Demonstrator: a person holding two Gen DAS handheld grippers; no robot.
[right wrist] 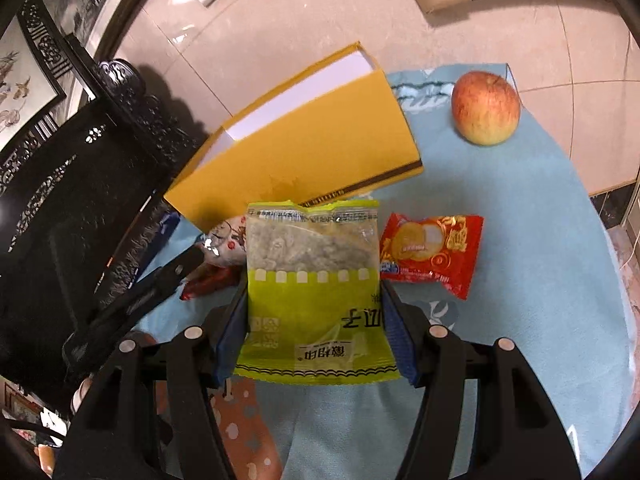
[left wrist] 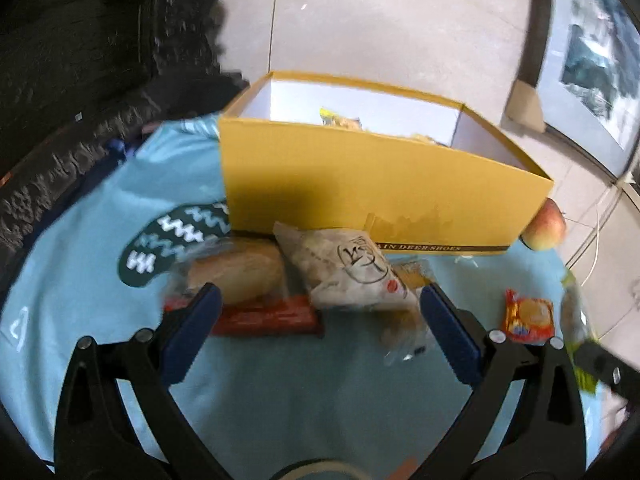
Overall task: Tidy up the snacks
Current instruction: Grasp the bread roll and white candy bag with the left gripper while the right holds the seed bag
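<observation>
My right gripper point(right wrist: 314, 320) clamps the green-and-clear plastic packet of seeds point(right wrist: 314, 284) between its fingers, just near of the open yellow cardboard box point(right wrist: 304, 152) on the blue cloth point(right wrist: 520, 280). I judge it best carried above the box's near wall before release. My left gripper point(left wrist: 320, 320) hangs open above the white printed snack bag point(left wrist: 348, 268).

Bright, even indoor light; glare on the pale floor tiles point(right wrist: 304, 20). Motion blur across the left wrist view, softening the snack packets point(left wrist: 344, 268) and dark furniture point(left wrist: 100, 60). Sharp on the right, with fisheye bending and black corner vignetting.
</observation>
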